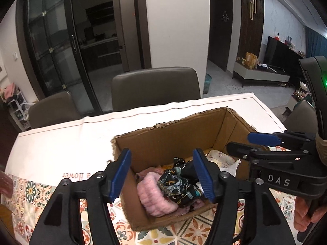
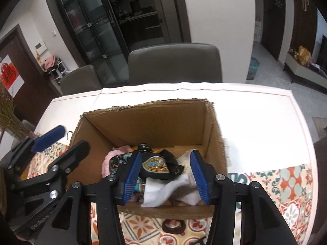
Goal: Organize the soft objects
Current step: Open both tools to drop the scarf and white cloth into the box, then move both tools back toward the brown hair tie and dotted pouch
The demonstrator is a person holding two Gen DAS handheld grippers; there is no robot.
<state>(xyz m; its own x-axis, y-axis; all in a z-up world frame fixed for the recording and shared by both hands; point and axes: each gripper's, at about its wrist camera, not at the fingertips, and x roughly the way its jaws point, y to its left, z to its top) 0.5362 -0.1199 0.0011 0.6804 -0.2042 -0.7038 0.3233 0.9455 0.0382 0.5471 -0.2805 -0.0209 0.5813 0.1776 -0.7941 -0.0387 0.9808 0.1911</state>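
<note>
An open cardboard box stands on the table and holds soft items: a pink fluffy piece, a dark patterned cloth, a white sock and a pale floral cloth. My left gripper is open and empty above the box's near edge. My right gripper is open and empty over the box's near edge, just above the white sock; it also shows from the side in the left wrist view.
The table has a white cloth and a colourful patterned mat. A dark ring-shaped hair tie lies on the mat in front of the box. Grey chairs stand behind the table. Dried stems stand at the left.
</note>
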